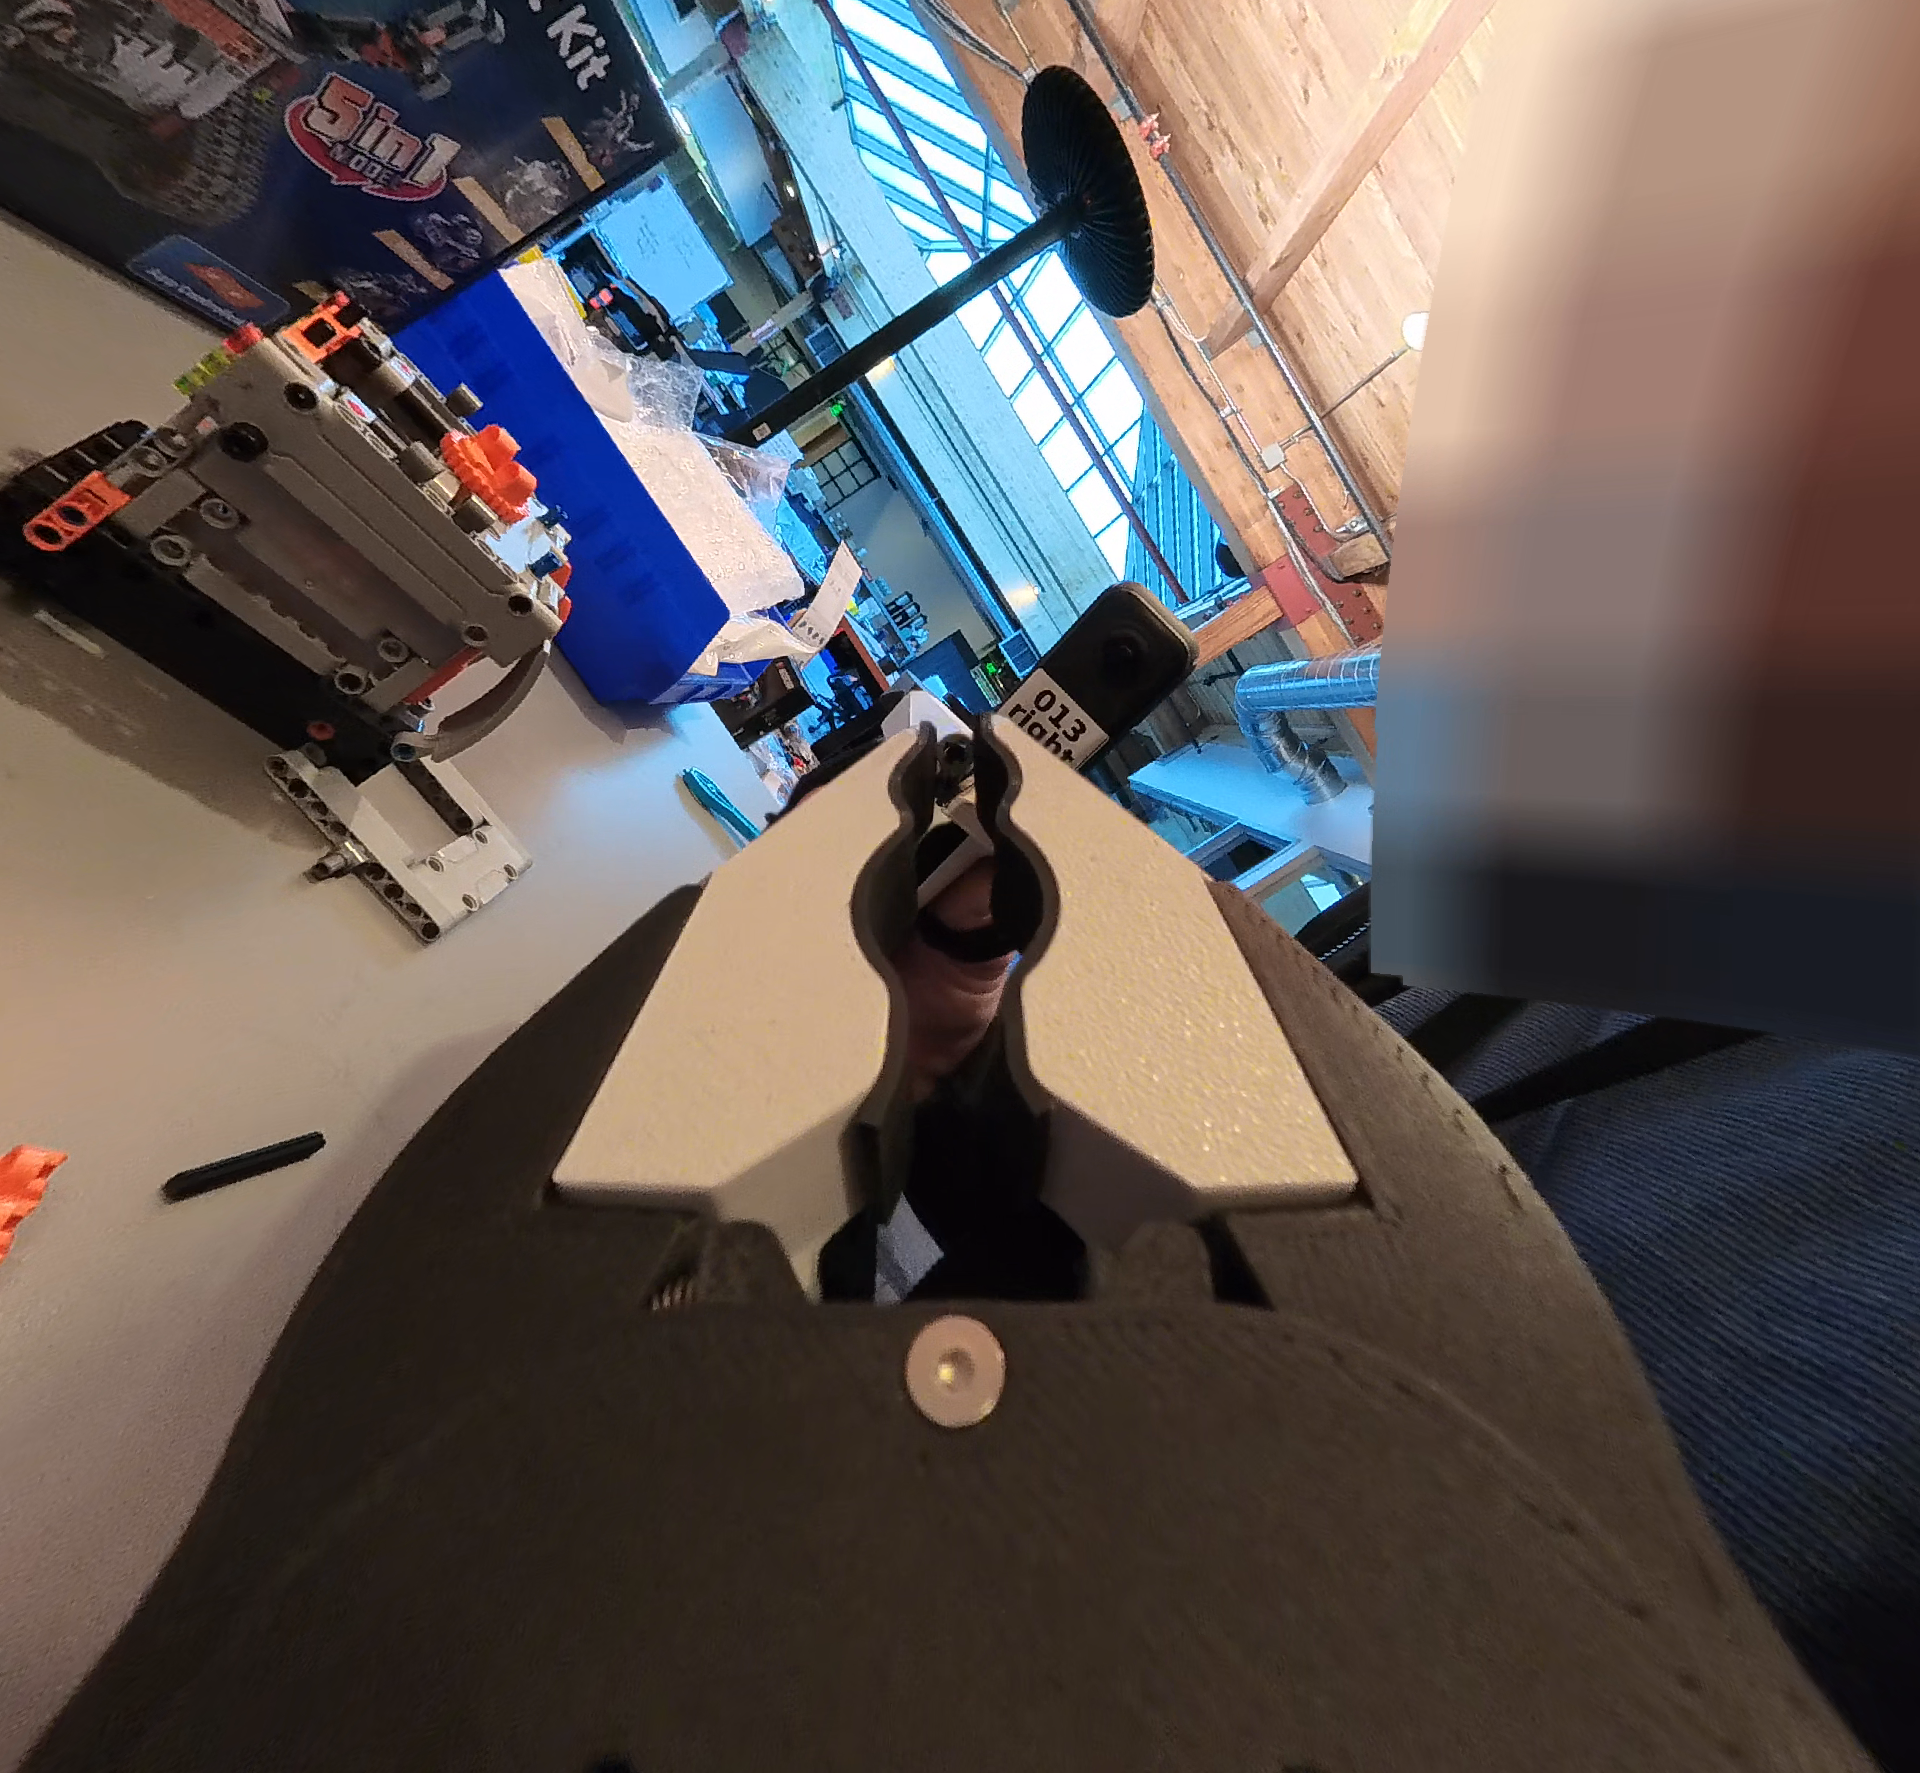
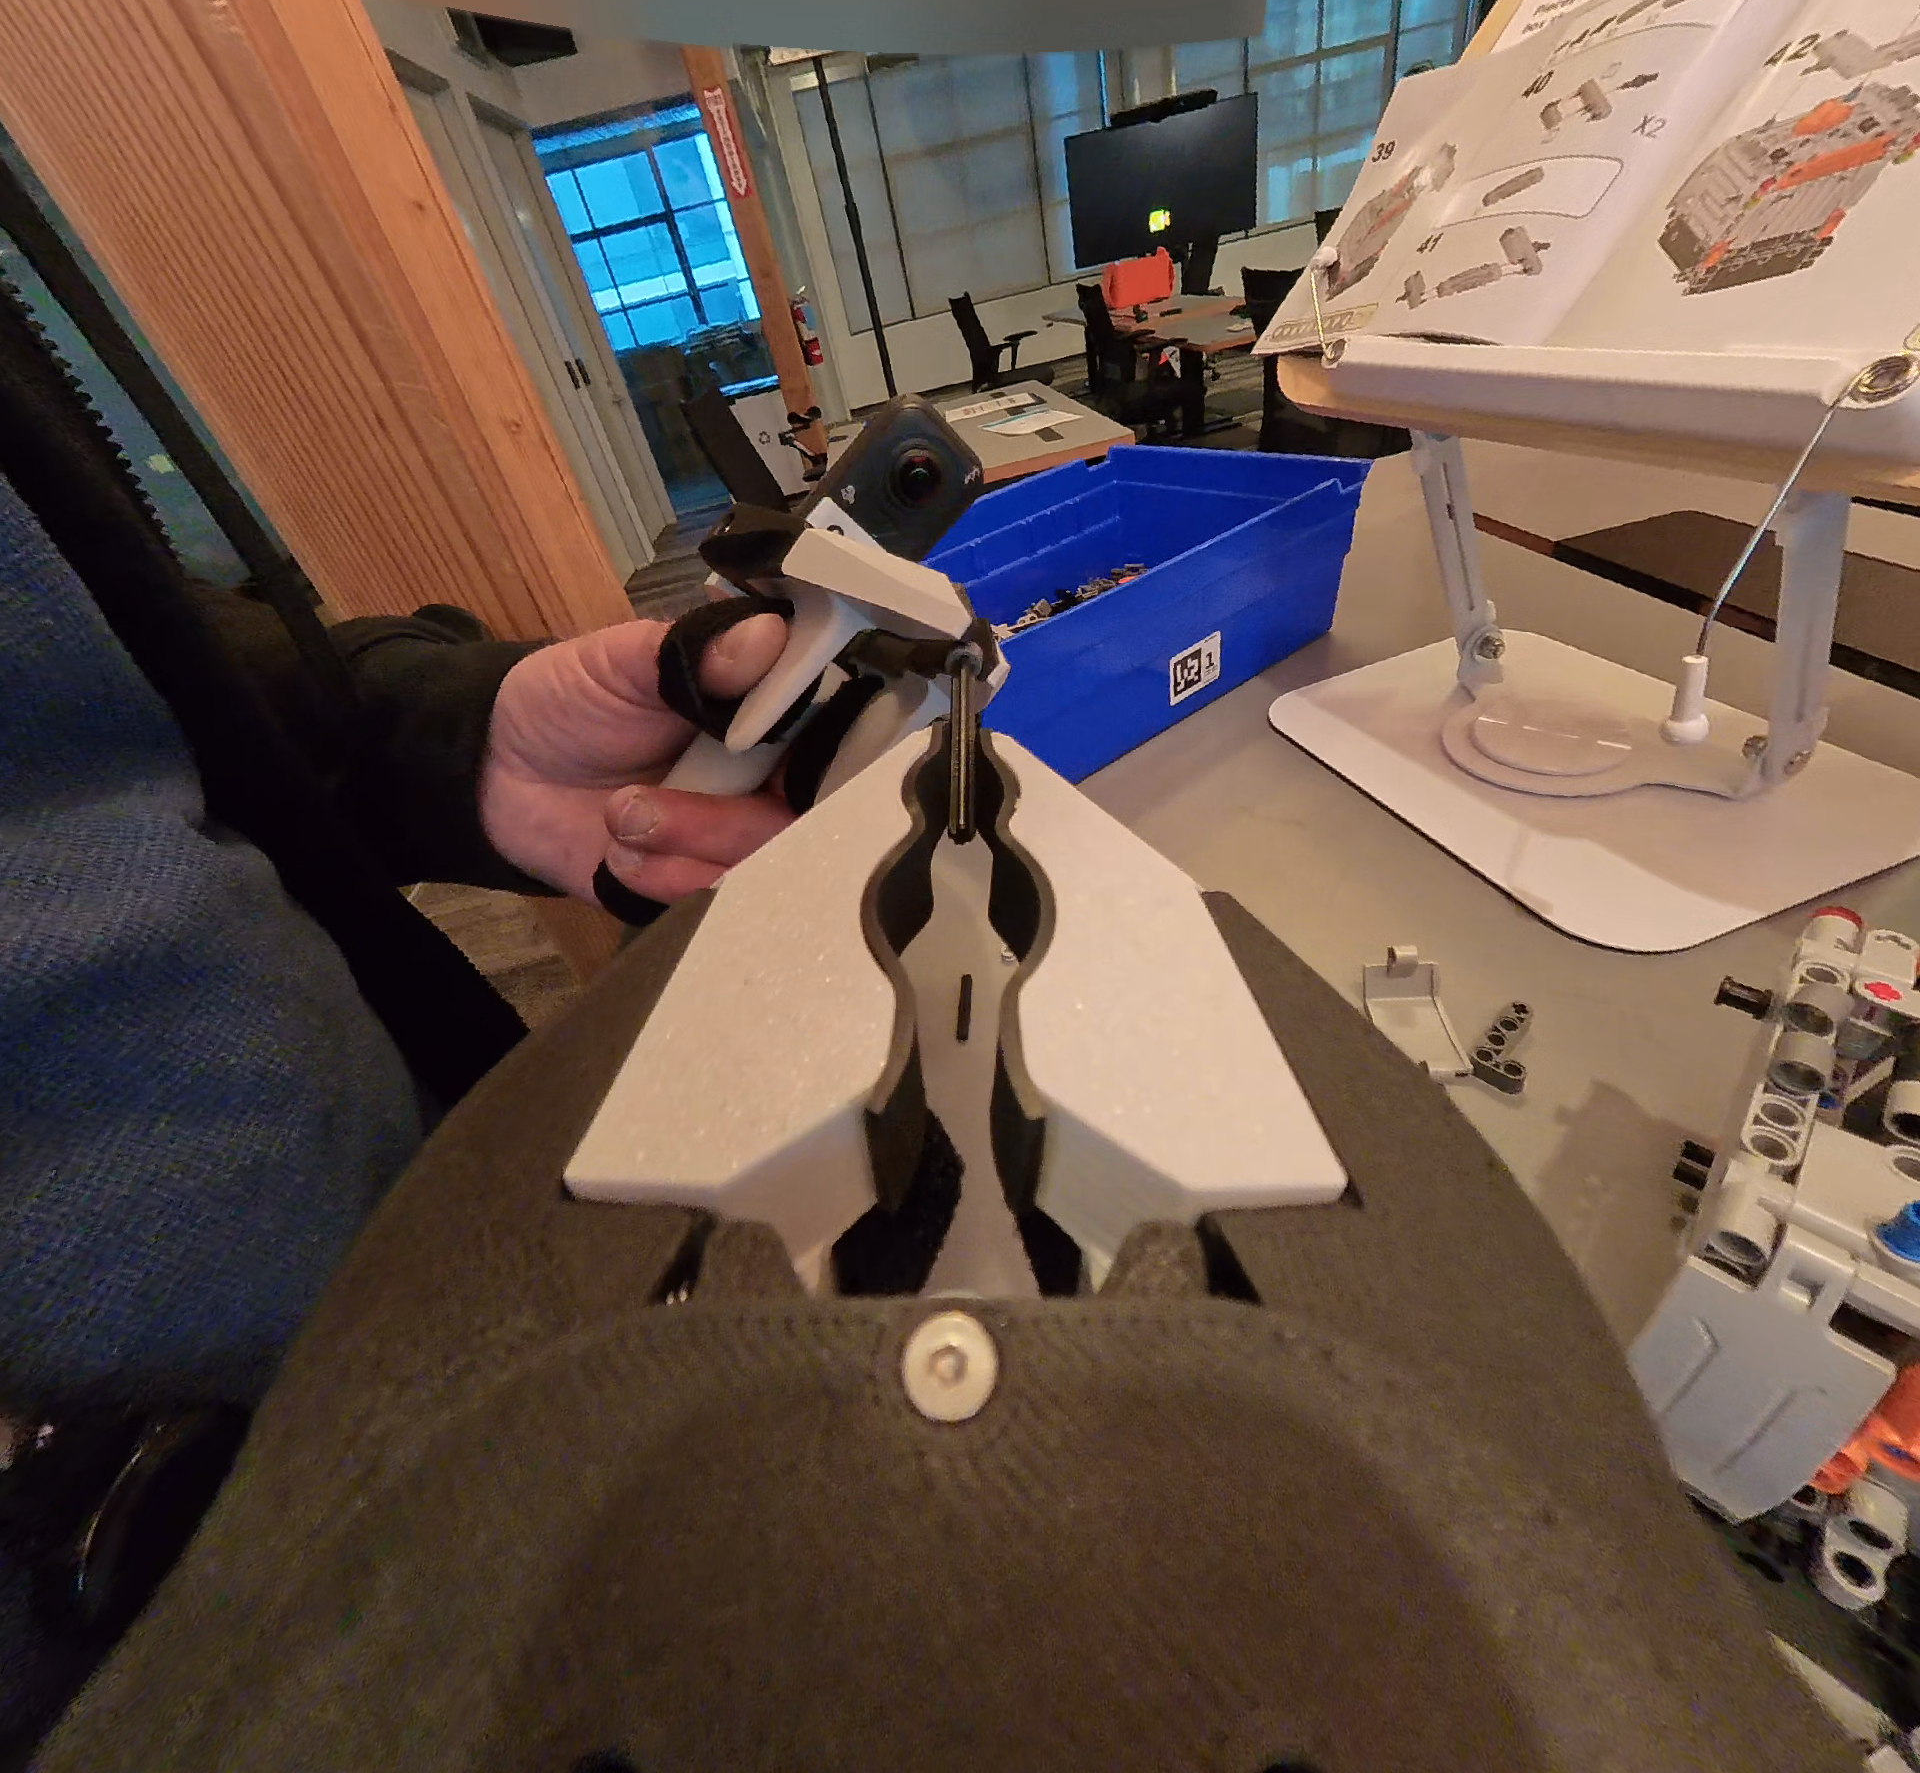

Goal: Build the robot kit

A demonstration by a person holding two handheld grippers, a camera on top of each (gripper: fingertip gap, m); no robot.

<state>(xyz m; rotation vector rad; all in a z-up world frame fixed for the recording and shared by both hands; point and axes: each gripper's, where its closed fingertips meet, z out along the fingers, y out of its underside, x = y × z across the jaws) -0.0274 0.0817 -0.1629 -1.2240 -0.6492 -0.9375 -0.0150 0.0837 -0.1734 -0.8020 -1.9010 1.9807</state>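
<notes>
My right gripper (image 2: pixel 961 773) is shut on a thin black axle (image 2: pixel 961 788) that stands upright between its tips. My left gripper (image 1: pixel 951 749) meets it head-on. In the right wrist view, the left gripper (image 2: pixel 971 661) is held by a person's hand (image 2: pixel 582 736), and its tips pinch a small grey piece (image 2: pixel 968 655) at the axle's top end. In the left wrist view, a small dark part (image 1: pixel 948 755) sits between its closed tips, with the right gripper's camera (image 1: pixel 1127 658) just behind. Both grippers are held above the table edge.
A grey and orange brick model (image 1: pixel 312 518) (image 2: pixel 1808 1152) sits on the table (image 1: pixel 156 996). A blue bin (image 2: pixel 1143 580) (image 1: pixel 623 518) of parts, a kit box (image 1: pixel 312 30), an instruction booklet on a white stand (image 2: pixel 1610 196), a loose black axle (image 1: pixel 244 1164) and a white frame piece (image 1: pixel 416 840) are nearby.
</notes>
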